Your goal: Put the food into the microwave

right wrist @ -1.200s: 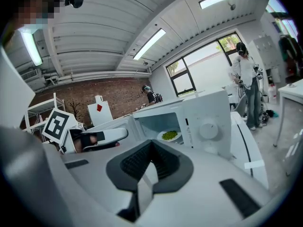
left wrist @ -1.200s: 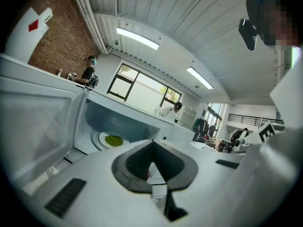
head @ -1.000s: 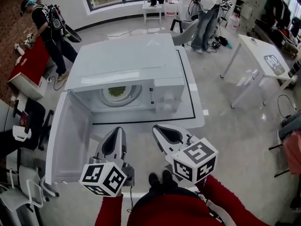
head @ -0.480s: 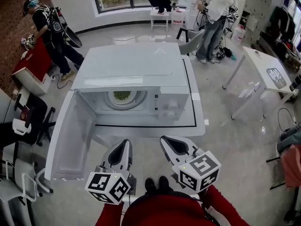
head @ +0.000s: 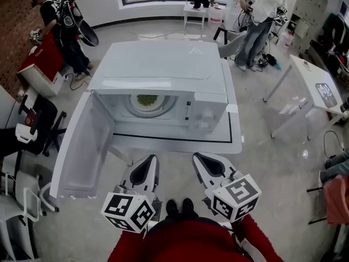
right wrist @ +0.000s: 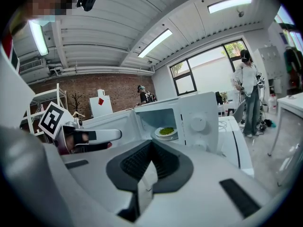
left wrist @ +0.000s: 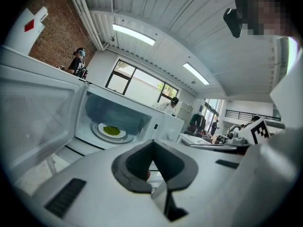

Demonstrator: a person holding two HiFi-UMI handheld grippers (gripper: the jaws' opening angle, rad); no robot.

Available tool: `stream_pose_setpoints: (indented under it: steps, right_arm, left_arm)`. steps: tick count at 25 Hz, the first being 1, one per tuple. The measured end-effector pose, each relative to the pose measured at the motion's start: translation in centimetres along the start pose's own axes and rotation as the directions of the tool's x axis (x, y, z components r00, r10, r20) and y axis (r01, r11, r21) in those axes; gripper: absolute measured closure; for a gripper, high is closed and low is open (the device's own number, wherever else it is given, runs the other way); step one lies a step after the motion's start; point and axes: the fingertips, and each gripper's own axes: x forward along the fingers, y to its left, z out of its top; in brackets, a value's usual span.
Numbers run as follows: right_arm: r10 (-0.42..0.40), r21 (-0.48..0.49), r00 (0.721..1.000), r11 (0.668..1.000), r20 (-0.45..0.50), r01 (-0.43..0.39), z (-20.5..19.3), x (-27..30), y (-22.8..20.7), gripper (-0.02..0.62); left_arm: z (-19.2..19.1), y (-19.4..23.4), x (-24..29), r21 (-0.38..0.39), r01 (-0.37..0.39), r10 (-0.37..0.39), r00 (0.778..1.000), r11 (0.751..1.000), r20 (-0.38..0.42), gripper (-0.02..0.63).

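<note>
The white microwave (head: 163, 70) stands on a white table (head: 232, 141) with its door (head: 82, 146) swung wide open to the left. Inside, on the turntable, sits a white plate of green food (head: 146, 100), which also shows as the green food (left wrist: 111, 130) and the green food (right wrist: 166, 131) in the two gripper views. My left gripper (head: 146, 165) and right gripper (head: 200, 162) hover side by side in front of the cavity, clear of the microwave. Both are shut with nothing between their jaws. The left gripper (right wrist: 90, 136) shows beside the open door in the right gripper view.
The microwave's control panel with its knob (right wrist: 197, 123) is right of the cavity. A person (head: 65, 23) stands by a red table (head: 41, 64) at the far left. Another person (head: 262, 15) stands at the far right near a white table (head: 316, 86). Chairs (head: 24, 146) crowd the left.
Both grippers sit slightly lower in the head view, a little farther from the microwave's front. Their jaws stayed shut. The plate of food has not moved.
</note>
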Motion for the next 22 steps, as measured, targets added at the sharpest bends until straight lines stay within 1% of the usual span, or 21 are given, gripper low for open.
stream_pose_setpoints:
  steps: [9,16,22]
  right_arm:
    - [-0.009,-0.029,1.000,1.000,0.000,0.009,-0.3,-0.2,0.1,0.583]
    - [-0.022,-0.019,1.000,1.000,0.009,0.022,-0.6,-0.3,-0.6,0.583]
    - [-0.036,-0.012,0.999,0.999,0.005,0.036,-0.5,-1.5,-0.6,0.583]
  left_arm:
    - [-0.7,-0.1,-0.1,0.006,-0.006,0.006,1.000,1.000,-0.010,0.598]
    - [-1.0,0.1,-0.1,0.007,-0.010,0.010,1.000,1.000,-0.007,0.598]
    - [-1.5,-0.5,-0.9,0.000,-0.012,0.012,0.999,1.000,-0.030,0.598]
